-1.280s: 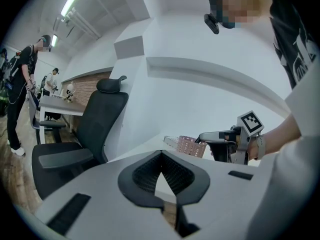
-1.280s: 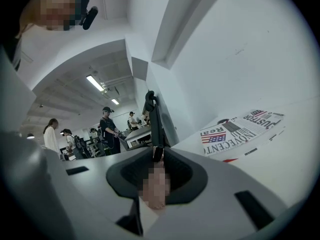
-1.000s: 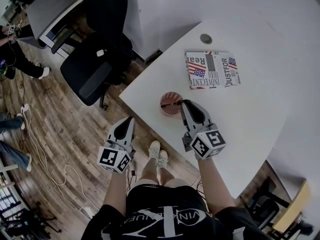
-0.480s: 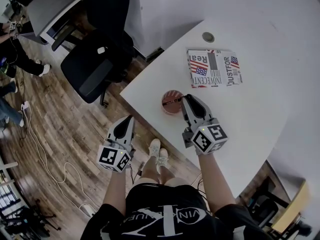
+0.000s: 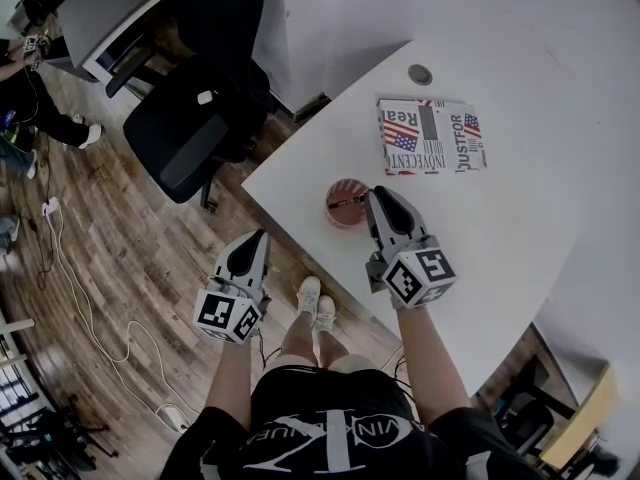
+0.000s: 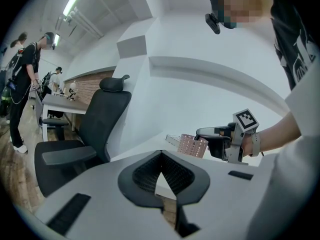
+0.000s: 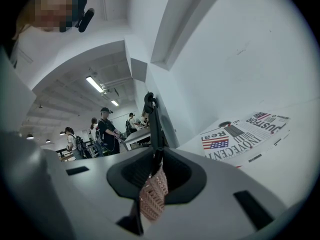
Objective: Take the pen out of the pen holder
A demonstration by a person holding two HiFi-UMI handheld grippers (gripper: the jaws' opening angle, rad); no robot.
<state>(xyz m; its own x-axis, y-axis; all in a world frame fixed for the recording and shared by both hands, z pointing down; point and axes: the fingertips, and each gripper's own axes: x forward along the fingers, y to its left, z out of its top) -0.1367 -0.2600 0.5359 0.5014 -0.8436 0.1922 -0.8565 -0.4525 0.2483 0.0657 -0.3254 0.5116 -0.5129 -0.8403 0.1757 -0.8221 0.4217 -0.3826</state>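
Note:
A pink mesh pen holder stands near the white table's front left edge. My right gripper is just to its right, level with its rim, shut on a dark pen that lies across the holder's opening. In the right gripper view the pen rises from the jaws, with the holder below it. My left gripper hangs off the table over the wooden floor, shut and empty. From the left gripper view, the holder and the right gripper are ahead on the right.
A printed book lies flat behind the holder, and a round cable grommet sits further back. A black office chair stands left of the table. Cables run over the floor, and people stand at the far left.
Both grippers and the pen hold their places. Only the head view's framing has drifted slightly.

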